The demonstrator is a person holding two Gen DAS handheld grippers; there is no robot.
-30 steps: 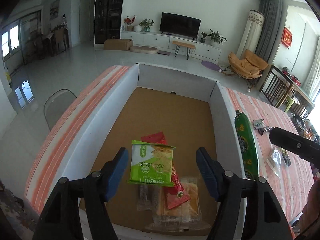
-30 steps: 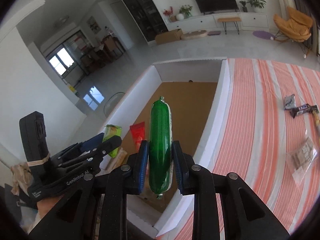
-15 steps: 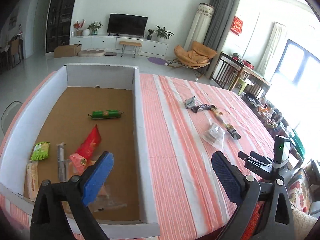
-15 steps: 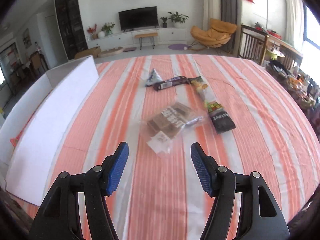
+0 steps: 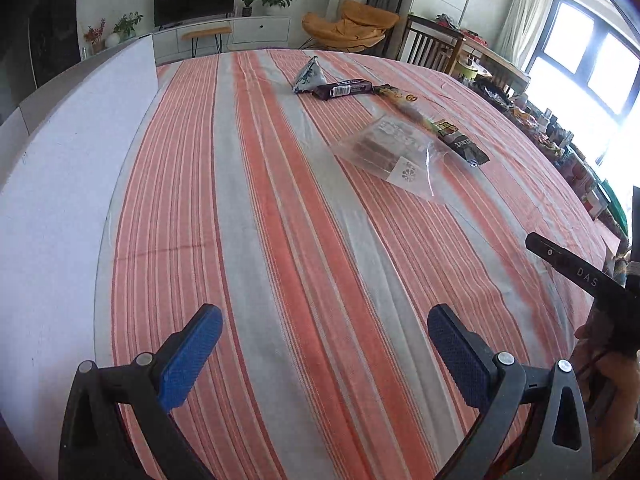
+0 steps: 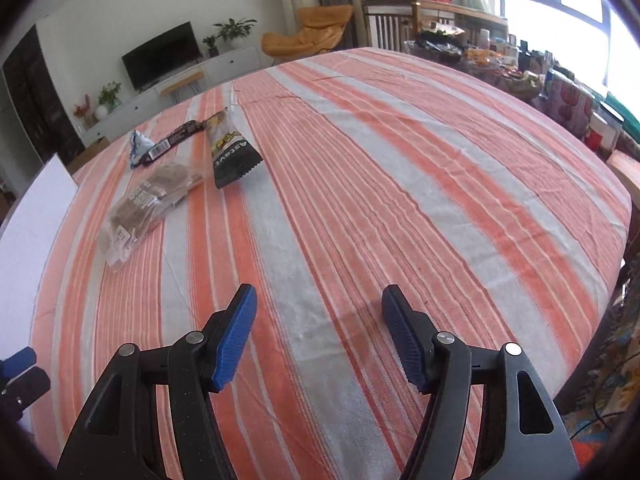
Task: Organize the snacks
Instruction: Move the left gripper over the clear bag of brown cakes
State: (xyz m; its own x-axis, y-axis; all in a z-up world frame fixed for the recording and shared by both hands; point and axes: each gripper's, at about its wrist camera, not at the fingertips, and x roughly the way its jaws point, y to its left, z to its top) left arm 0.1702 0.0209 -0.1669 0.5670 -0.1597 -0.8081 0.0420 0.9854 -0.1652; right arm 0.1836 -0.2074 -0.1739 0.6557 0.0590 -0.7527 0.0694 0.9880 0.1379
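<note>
Left gripper [image 5: 324,344] jaws spread wide and empty, right gripper [image 6: 318,332] jaws apart and empty, clear snack bag [image 5: 394,156] ahead on striped tabletop [image 5: 280,220]

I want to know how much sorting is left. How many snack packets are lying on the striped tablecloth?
4, clustered beside the white box: a clear bag of brown bars nearest, a long black-ended packet beside it, a dark bar and a small triangular pouch farthest. None seems hidden.

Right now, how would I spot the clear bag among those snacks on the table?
On the striped tablecloth, find the snack cluster right of the white box wall. The clear bag lies nearest: see-through, showing brown pieces, unlike its printed neighbours.
</note>
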